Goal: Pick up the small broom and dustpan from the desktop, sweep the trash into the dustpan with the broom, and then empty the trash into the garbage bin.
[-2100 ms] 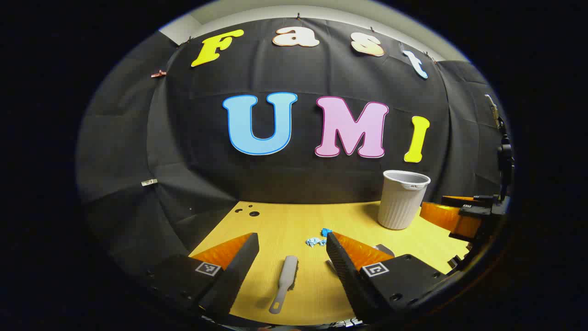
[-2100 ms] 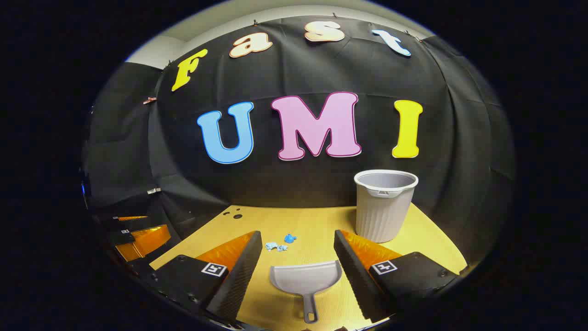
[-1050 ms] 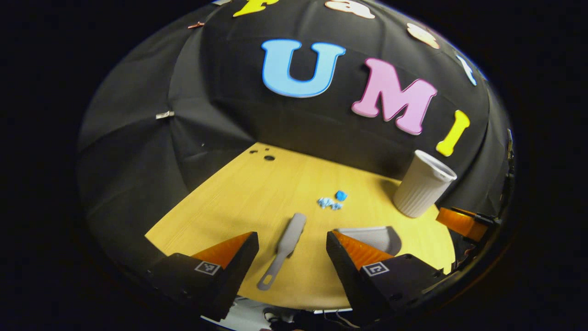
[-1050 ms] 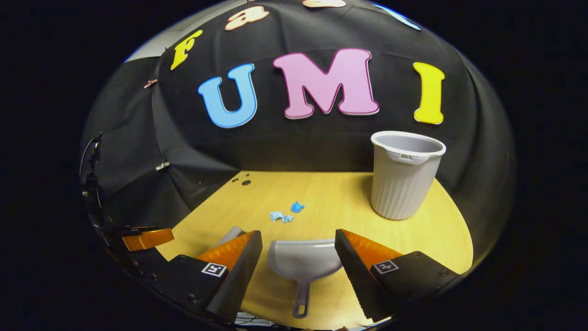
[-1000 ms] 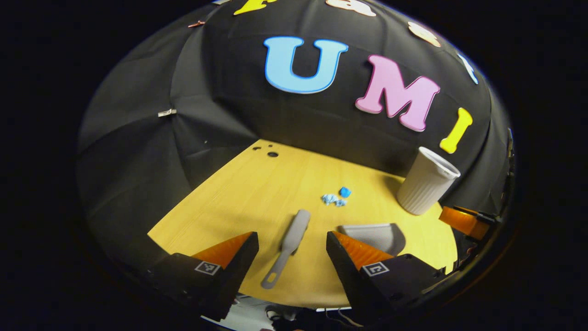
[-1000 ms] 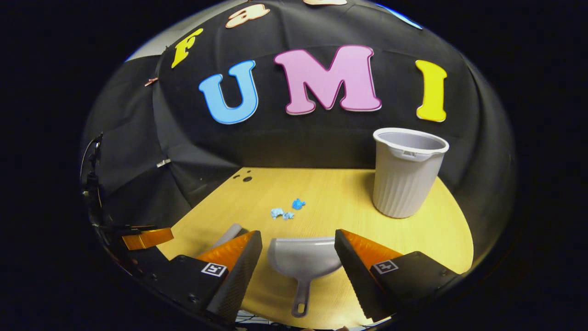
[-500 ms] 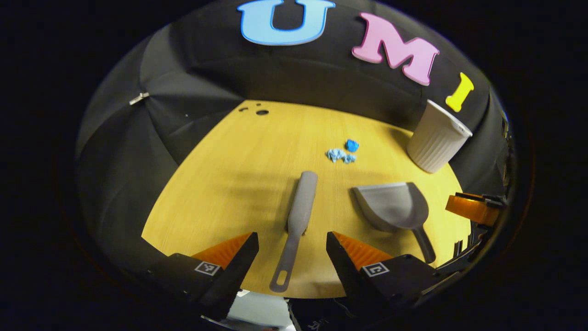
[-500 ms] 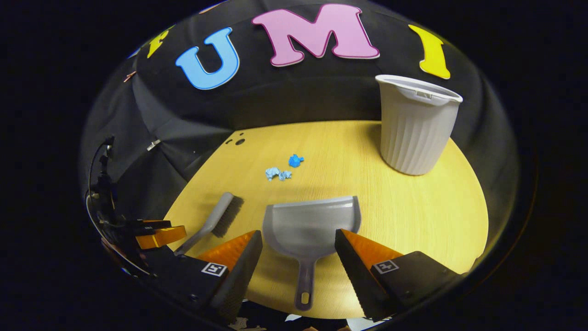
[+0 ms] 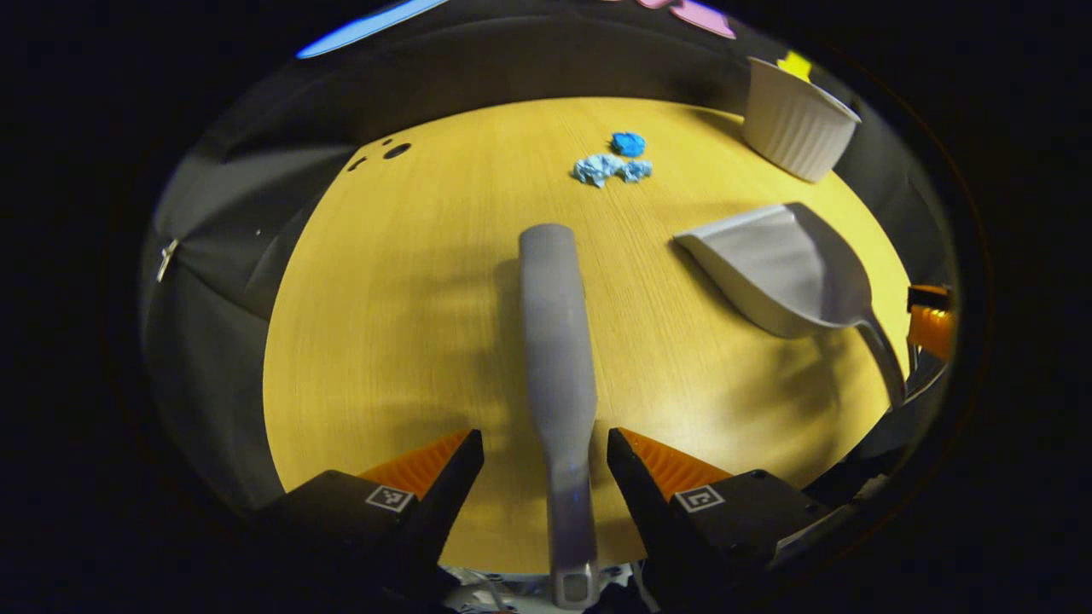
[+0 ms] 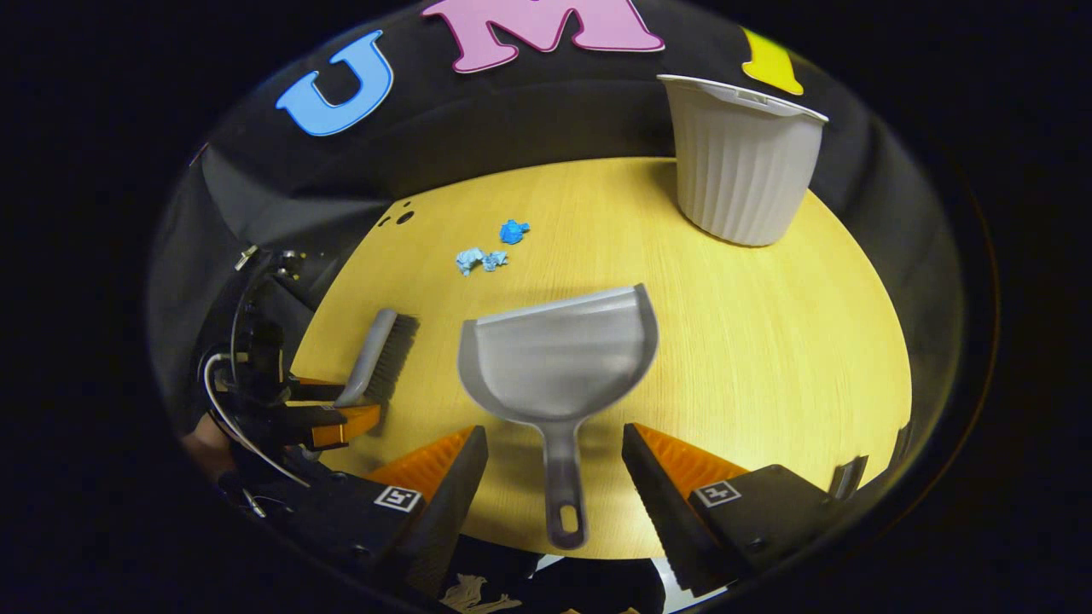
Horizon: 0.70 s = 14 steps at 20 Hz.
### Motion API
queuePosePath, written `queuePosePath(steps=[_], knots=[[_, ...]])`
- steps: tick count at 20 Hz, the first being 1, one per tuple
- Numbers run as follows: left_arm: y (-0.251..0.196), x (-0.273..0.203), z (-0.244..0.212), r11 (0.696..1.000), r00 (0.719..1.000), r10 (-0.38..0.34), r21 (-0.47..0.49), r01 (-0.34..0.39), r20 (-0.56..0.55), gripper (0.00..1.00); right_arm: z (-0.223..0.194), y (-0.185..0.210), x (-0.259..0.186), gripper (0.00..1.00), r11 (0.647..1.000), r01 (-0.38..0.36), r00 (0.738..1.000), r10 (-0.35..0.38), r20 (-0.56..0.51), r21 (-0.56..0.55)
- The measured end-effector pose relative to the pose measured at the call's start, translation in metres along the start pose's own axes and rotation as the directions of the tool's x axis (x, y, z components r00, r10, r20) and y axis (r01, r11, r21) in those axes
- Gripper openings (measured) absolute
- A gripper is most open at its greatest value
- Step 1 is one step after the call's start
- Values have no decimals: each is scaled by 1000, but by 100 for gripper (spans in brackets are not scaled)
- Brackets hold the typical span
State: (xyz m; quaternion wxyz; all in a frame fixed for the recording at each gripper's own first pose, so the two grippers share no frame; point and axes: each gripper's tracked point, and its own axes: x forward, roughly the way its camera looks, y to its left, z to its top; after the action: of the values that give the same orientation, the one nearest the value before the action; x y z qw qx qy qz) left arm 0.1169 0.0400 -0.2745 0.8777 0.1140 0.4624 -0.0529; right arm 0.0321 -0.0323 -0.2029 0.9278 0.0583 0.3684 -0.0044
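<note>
Both poised with fingers apart: left hand-held gripper astride broom handle, right hand-held gripper astride dustpan handle, lengthwise.

Dim booth, warm overhead light, strong fisheye bend on both feeds.

My left gripper view is soft: the broom smears near my tool, and broad shadows streak the tabletop beside a pale glare patch near the handle. My right gripper view is sharper; the dustpan shows a dull sheen, and the garbage bin bows at the far rim.
</note>
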Motion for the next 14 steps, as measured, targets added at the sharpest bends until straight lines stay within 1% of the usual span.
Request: queuePosePath(steps=[2, 3, 5, 6, 7, 8, 9, 10, 11, 14], knots=[[-2, 6, -4, 1000, 1000, -8, 6, 8, -20, 90, -9, -1, 0, 99, 1000, 12, 1000, -11, -23, 5], [-3, 10, -7, 1000, 999, -17, 7, 17, -31, 82, -15, 3, 1, 99, 1000, 4, 999, -4, -39, 6], [-9, 11, -5, 998, 998, -57, -15, 57, -11, 68, -28, 10, 1, 99, 1000, -7, 998, 7, -65, 1], [-10, 13, -5, 997, 997, -70, -26, 70, -12, 63, -33, 13, 2, 99, 1000, -16, 997, 16, -76, 3], [-10, 13, -2, 997, 997, -71, -40, 71, -2, 59, -37, 17, 3, 99, 1000, -24, 996, 25, -87, 10], [-10, 15, -2, 996, 997, -72, -52, 72, 1, 58, -39, 17, 5, 99, 1000, -26, 995, 27, -96, 18], [-6, 16, 2, 996, 998, -62, -65, 64, 20, 45, -41, 18, 7, 99, 999, -24, 995, 27, -97, 32], [-7, 20, 2, 995, 998, -59, -84, 61, 23, 36, -43, 18, 9, 99, 999, -22, 995, 27, -101, 47], [-6, 15, 4, 994, 997, -61, -93, 65, 36, 31, -46, 18, 12, 99, 998, -18, 994, 25, -107, 59], [-5, 14, 8, 993, 994, -88, -67, 93, 71, 29, -50, 16, 21, 99, 996, 2, 993, 8, -118, 90]])
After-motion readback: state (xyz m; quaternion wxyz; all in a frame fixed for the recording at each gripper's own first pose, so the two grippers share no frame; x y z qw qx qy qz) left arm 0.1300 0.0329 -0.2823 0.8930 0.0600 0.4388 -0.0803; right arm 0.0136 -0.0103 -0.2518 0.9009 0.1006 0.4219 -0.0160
